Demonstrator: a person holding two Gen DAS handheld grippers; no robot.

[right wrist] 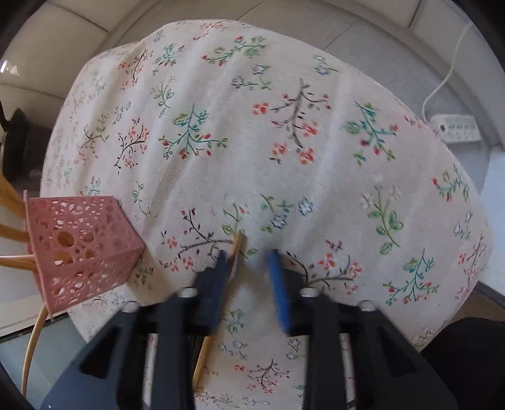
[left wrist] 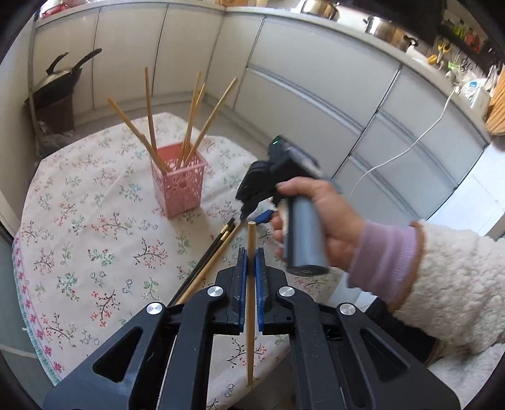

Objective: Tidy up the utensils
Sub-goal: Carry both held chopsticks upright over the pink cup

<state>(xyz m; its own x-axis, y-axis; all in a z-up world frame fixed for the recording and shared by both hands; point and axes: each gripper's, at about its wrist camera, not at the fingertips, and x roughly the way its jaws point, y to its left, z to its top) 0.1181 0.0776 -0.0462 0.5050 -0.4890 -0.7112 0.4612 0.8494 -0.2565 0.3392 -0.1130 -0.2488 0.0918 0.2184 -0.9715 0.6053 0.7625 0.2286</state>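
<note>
My left gripper is shut on a bamboo chopstick, held above the floral tablecloth. A pink lattice holder stands further back with several bamboo chopsticks in it. A hand carries my right gripper down over a pair of black chopsticks and a bamboo chopstick lying on the cloth. In the right wrist view, the right gripper points down at the cloth with its jaws apart. A bamboo chopstick lies between them, against the left finger. The pink holder is at the left.
A dark wok sits on a stand past the table's far left. White cabinets line the back, with metal pots on the counter. A power strip and white cable lie on the floor beyond the table edge.
</note>
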